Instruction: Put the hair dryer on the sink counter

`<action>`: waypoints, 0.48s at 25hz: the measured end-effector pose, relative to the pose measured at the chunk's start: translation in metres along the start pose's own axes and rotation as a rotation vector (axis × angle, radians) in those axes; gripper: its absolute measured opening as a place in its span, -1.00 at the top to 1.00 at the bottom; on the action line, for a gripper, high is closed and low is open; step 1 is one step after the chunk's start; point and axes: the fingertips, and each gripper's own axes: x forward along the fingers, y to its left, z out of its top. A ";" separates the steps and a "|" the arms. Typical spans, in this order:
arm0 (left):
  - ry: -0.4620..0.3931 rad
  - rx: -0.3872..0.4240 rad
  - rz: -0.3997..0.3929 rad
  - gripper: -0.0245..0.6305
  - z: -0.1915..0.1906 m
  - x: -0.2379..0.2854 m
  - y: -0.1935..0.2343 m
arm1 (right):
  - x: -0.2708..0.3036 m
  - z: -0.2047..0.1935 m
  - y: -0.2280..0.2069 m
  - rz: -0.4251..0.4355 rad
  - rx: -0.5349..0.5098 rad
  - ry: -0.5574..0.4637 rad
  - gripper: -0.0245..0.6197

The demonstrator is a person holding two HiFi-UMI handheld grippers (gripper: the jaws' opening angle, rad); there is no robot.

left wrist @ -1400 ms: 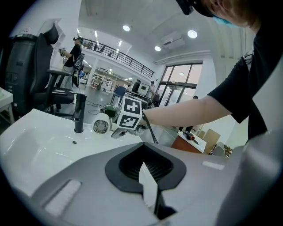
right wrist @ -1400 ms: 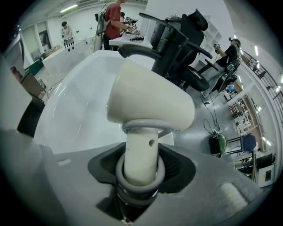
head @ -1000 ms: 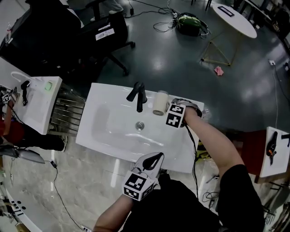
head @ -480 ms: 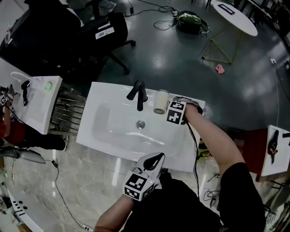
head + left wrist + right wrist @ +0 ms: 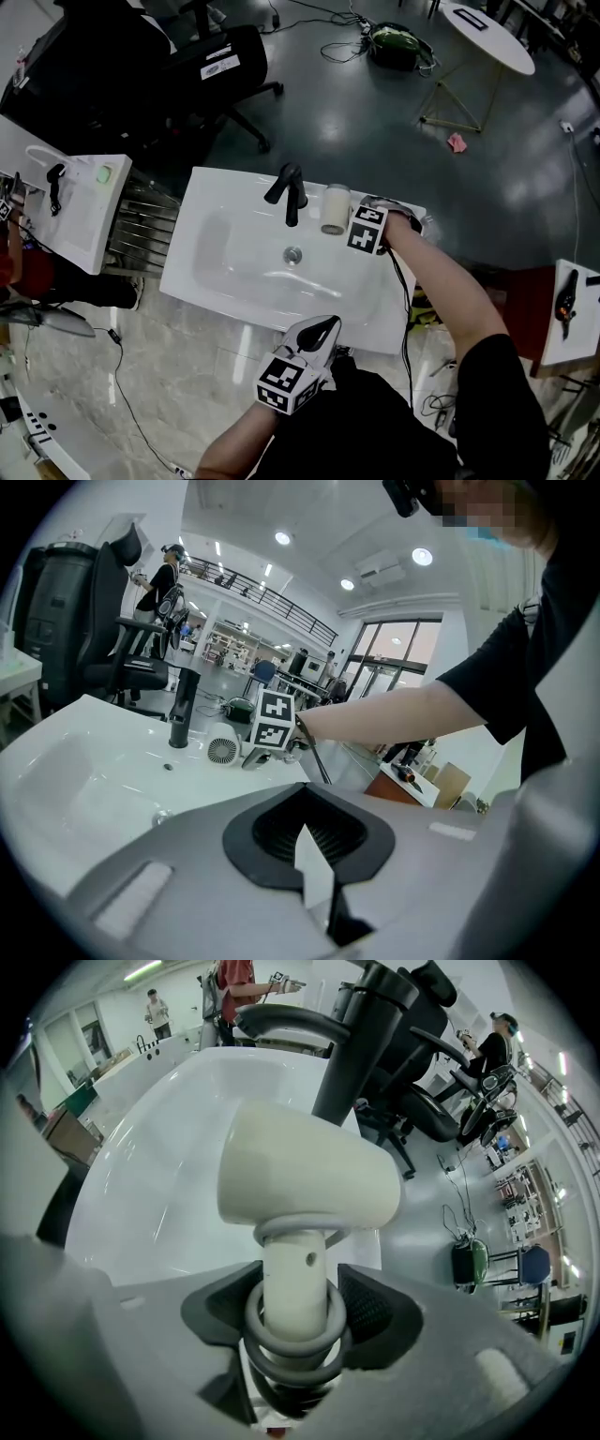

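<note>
The right tool (image 5: 296, 1326) is spreading, its jaws just opening off the handle of the hair dryer (image 5: 333, 208), which is resting on the table (image 5: 225, 272) beside the faucet (image 5: 291, 197); the left tool (image 5: 314, 846) is hovering, pressed together

Nothing here can be read as a word, number or brand. The white label (image 5: 217, 66) on the black chair (image 5: 183, 84) carries dark print too small to make out, as do the pale marks on the dark strip (image 5: 467, 22) lying on the white oval table (image 5: 502, 49). The marker cube at the bottom (image 5: 284, 382) and the marker cube by the tap (image 5: 367, 231) show only black-and-white square patterns, no letters.
</note>
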 end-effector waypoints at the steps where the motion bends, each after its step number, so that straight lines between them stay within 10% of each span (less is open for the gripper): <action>1: 0.001 -0.001 -0.001 0.92 0.000 0.000 -0.001 | 0.000 -0.001 0.000 0.001 0.002 0.000 0.14; 12: -0.009 -0.005 0.002 0.92 -0.004 -0.002 -0.006 | -0.005 -0.003 0.002 0.026 0.056 -0.013 -0.07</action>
